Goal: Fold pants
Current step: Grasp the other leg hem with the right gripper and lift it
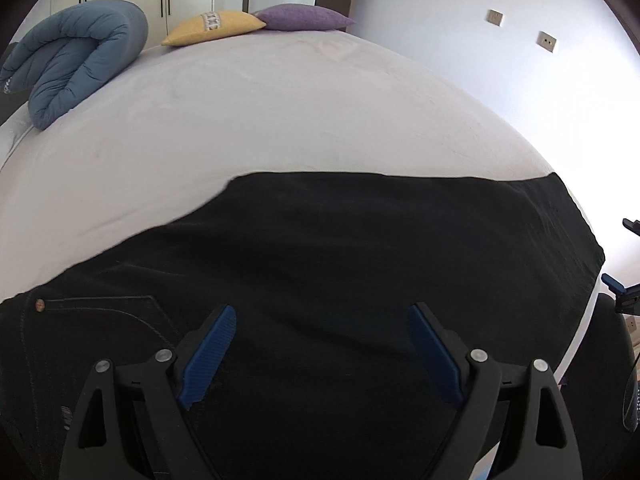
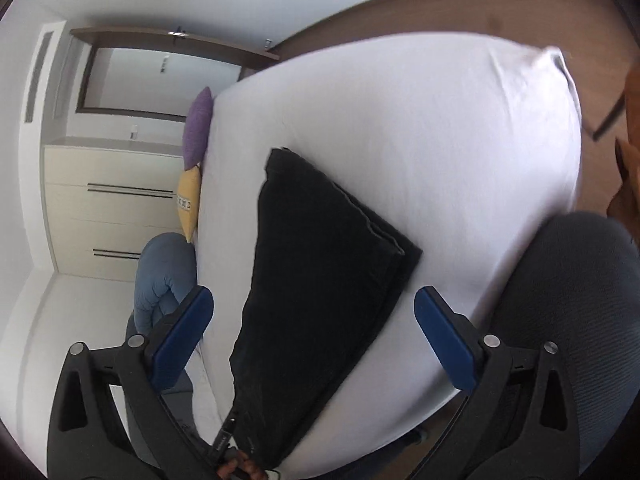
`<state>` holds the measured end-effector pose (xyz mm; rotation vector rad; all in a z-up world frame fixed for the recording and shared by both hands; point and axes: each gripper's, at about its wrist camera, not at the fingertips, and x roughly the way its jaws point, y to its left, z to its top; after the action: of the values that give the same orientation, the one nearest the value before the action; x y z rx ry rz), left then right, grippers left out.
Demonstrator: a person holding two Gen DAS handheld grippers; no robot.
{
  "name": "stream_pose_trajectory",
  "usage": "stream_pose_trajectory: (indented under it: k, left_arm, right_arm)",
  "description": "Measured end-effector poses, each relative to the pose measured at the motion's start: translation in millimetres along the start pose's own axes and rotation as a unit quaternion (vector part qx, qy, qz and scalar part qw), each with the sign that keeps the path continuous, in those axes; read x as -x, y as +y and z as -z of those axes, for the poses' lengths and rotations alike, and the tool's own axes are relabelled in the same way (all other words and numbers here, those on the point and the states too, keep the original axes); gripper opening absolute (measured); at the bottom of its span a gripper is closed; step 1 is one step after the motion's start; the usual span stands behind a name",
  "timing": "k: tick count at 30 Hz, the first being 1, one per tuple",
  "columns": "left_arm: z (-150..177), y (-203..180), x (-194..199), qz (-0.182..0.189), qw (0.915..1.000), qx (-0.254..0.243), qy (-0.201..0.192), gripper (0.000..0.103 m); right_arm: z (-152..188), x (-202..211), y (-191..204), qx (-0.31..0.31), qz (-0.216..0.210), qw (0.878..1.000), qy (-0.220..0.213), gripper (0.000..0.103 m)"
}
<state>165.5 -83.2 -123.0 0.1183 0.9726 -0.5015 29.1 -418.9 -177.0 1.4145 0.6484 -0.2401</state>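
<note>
— Looking along the left gripper [image 1: 322, 354], what is found beneath it?

— The black pants [image 1: 320, 264] are found spread flat on the white bed [image 1: 260, 120], along its near edge, with the leg ends reaching toward the corner of the mattress. A rivet and pocket stitching are seen at the left, so the waist end is judged to lie there. The blue fingers [image 1: 212, 354] are held wide apart above the cloth; nothing is pinched.

— And the right gripper [image 2: 314, 334]?

— Its fingers are likewise spread, with nothing between them. From that side the pants [image 2: 320, 248] appear already doubled leg on leg, hems stacked toward the middle of the bed.

— How is the fold best made?

— Both layers should be taken together close to an edge, so that neither leg is left behind. The two pinches are best set well apart across the width, and the cloth lifted only slightly, then carried over until hem meets waistband squarely. Sagging in the middle is the likely fault.

— Is anything in the way?

— The rolled blue duvet [image 1: 76, 56] and the yellow cushion [image 1: 212, 26] and purple cushion [image 1: 304, 18] lie well apart, at the far edge.
</note>
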Motion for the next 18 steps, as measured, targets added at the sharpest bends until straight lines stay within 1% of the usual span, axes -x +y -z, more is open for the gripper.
stream_pose_trajectory:
  k: [2, 3, 4, 5, 6, 8, 10, 12, 16, 17, 18]
  left_arm:
    - [2, -12, -9, 0.015, 0.9998, 0.002, 0.012, 0.089]
    - [3, -16, -17, 0.017, 0.9995, 0.003, 0.025, 0.089]
    - [4, -16, -24, 0.012, 0.9994, 0.002, 0.033, 0.089]
    - [11, -22, -23, 0.009, 0.9994, -0.001, 0.034, 0.09]
    - [11, -22, -25, 0.011, 0.9994, 0.001, 0.034, 0.091]
    - [10, -18, -27, 0.02, 0.9989, 0.015, 0.04, 0.091]
    - [7, -18, -30, 0.022, 0.9986, 0.016, 0.045, 0.091]
    - [8, -21, -31, 0.018, 0.9987, 0.011, 0.047, 0.091]
    - [2, -26, -38, 0.02, 0.9984, 0.018, 0.049, 0.092]
    - [1, -27, -39, 0.02, 0.9983, 0.018, 0.051, 0.092]
    - [-1, -27, -41, 0.021, 0.9983, 0.018, 0.052, 0.092]
  right_arm:
    - [2, -11, 6, -0.016, -0.009, 1.0, 0.007, 0.094]
    - [0, -14, 6, -0.018, -0.002, 1.0, 0.005, 0.093]
    - [-2, -15, 3, -0.019, 0.015, 1.0, 0.003, 0.088]
    - [-3, -18, -3, -0.031, 0.027, 0.999, 0.002, 0.08]
    - [-5, -21, -9, -0.048, 0.021, 0.999, -0.001, 0.079]
    - [-4, -16, -13, -0.058, 0.015, 0.998, -0.007, 0.079]
    - [-2, -8, -17, -0.068, 0.007, 0.998, -0.016, 0.078]
    - [0, -4, -25, -0.088, -0.017, 0.995, -0.031, 0.078]
    - [2, -6, -36, -0.109, -0.078, 0.99, -0.05, 0.078]
    - [2, -7, -39, -0.112, -0.1, 0.987, -0.057, 0.077]
    - [2, -5, -40, -0.111, -0.112, 0.986, -0.06, 0.074]
